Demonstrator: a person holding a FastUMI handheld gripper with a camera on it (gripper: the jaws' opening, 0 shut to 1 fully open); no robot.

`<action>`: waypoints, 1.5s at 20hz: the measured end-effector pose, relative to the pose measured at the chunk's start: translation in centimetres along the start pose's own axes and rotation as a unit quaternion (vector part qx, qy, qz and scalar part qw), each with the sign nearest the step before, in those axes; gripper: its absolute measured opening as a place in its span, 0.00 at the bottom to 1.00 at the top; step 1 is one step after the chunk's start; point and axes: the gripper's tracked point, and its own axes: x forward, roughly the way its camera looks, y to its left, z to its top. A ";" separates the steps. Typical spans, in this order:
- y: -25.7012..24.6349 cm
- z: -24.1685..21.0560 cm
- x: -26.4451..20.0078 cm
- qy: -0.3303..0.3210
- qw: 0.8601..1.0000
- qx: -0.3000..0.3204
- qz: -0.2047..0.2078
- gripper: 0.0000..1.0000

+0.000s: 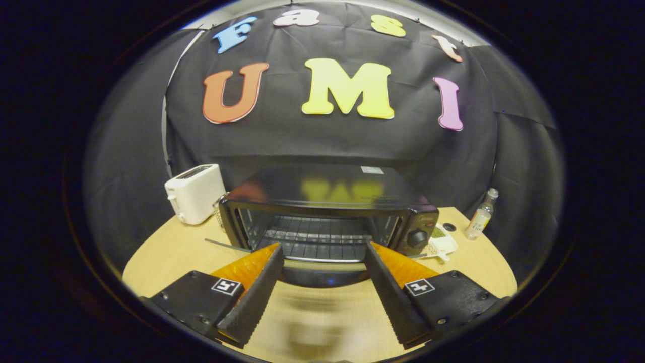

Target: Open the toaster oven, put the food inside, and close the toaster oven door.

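Observation:
A black toaster oven [327, 189] stands on the wooden table just ahead of my fingers. Its glass door [237, 247] is folded down flat toward me, and the dark door handle [322, 278] lies between my two fingers. Inside, the wire rack [315, 237] is in plain sight with nothing on it that I can make out. My gripper [322, 249] is open, fingers spread wide on either side of the lowered door, with nothing between them. A small white dish [443, 244] holding greenish and yellowish food sits right of the oven, beside its knob [417, 238].
A white pop-up toaster [194, 194] stands left of the oven, close to its corner. A small clear bottle [481, 214] stands at the table's far right. Bare wooden tabletop [166, 252] lies left of the door and under my fingers.

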 end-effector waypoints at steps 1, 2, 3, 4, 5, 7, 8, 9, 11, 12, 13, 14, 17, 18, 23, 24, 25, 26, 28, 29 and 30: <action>0.0 -0.2 0.0 0.004 1.000 -0.002 0.000 1.00; 0.0 -0.2 0.0 0.007 1.000 -0.004 0.001 1.00; 0.0 -0.2 0.0 0.011 1.000 -0.005 0.002 1.00; 0.0 -0.3 0.2 0.015 1.000 -0.005 0.002 1.00; -0.2 -0.6 0.2 0.019 1.000 -0.003 0.002 1.00; -0.2 -0.9 0.3 0.032 0.999 0.011 0.004 1.00; -0.1 -0.7 0.3 0.036 0.999 0.026 0.006 1.00; -0.1 -0.9 0.3 0.039 0.999 0.031 0.009 1.00; -0.1 -1.2 0.4 0.039 0.999 0.020 0.013 1.00; -0.1 -1.4 0.3 0.044 0.999 0.021 0.014 1.00; 0.0 -1.9 0.3 0.052 0.998 0.024 0.013 1.00; 0.0 -2.2 0.3 0.060 0.998 0.025 0.014 1.00; -0.2 -2.5 0.7 0.068 0.998 0.010 0.014 1.00; -0.2 -2.7 0.8 0.072 0.997 0.003 0.014 1.00; -0.8 -4.1 1.1 0.093 0.996 0.000 0.008 1.00; -1.0 -4.4 1.0 0.098 0.995 -0.004 0.005 1.00; -1.2 -4.8 1.1 0.102 0.995 -0.003 0.007 1.00; -1.1 -5.0 0.6 0.114 0.993 0.000 0.009 1.00; -0.9 -5.5 0.7 0.128 0.992 0.015 0.010 1.00; -0.6 -5.7 0.4 0.127 0.992 0.017 0.011 1.00; -0.5 -5.8 0.5 0.130 0.991 0.016 0.010 1.00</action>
